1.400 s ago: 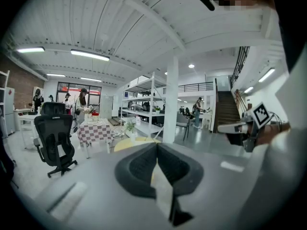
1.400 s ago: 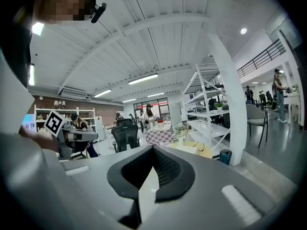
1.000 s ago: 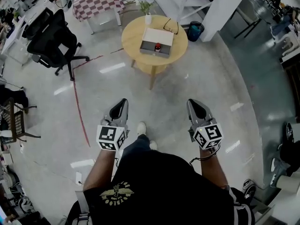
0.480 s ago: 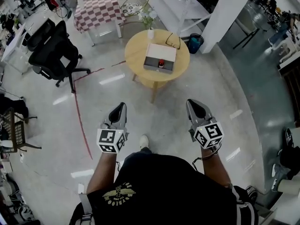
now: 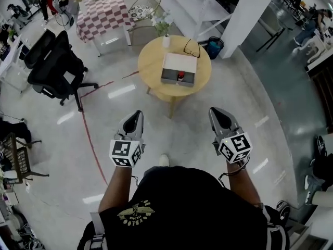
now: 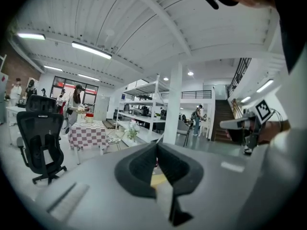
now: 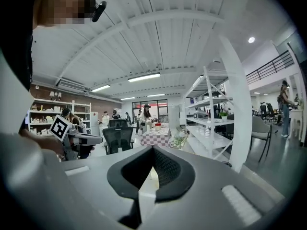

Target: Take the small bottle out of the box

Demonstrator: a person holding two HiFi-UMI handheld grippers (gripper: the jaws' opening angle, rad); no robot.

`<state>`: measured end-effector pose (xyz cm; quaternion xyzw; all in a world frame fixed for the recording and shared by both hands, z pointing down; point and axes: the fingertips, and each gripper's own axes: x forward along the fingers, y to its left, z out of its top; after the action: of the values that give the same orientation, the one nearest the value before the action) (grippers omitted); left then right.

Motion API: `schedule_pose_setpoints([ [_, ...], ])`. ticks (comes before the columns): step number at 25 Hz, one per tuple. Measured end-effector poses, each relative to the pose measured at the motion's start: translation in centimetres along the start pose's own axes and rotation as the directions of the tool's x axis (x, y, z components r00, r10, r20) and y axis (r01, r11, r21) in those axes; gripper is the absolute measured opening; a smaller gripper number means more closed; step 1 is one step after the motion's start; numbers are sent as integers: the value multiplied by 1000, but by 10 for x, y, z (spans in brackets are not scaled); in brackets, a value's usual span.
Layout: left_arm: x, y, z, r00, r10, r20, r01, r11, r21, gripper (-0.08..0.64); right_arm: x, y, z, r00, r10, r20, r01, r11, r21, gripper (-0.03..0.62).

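Observation:
A white open box [image 5: 178, 70] lies on a round wooden table [image 5: 151, 66] ahead of me. Inside it stands a small bottle with a red cap [image 5: 180, 76]. My left gripper [image 5: 137, 114] and right gripper [image 5: 215, 112] hang over bare floor well short of the table, side by side, both pointing toward it. Both have their jaws together with nothing held. In the left gripper view the gripper [image 6: 157, 145] shows only a sliver of the table's wood between its pads. The right gripper [image 7: 152, 150] in its own view is likewise shut and empty.
Glasses [image 5: 190, 48] and a small vase with a plant [image 5: 165, 38] share the table. A black office chair [image 5: 54, 70] stands at left, a checkered table [image 5: 102, 14] behind, a white pillar [image 5: 245, 13] and blue bin [image 5: 213, 48] at right. A red line [image 5: 93, 142] crosses the floor.
Both grippers and I have moved forward toward the round table, which now sits lower and nearer in the head view. Both stay shut.

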<state>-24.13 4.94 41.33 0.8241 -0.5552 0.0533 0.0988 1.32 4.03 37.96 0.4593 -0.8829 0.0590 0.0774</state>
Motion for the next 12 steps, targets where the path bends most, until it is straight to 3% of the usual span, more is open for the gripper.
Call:
schedule_pose_setpoints([
  [6, 33, -7, 8, 995, -100, -2, 100, 994, 43, 0, -8, -17, -6, 996, -89, 1, 89, 996, 17, 9],
  [12, 55, -19, -4, 991, -131, -40, 131, 991, -6, 0, -27, -49, -20, 984, -177, 4, 176, 983, 55, 8],
])
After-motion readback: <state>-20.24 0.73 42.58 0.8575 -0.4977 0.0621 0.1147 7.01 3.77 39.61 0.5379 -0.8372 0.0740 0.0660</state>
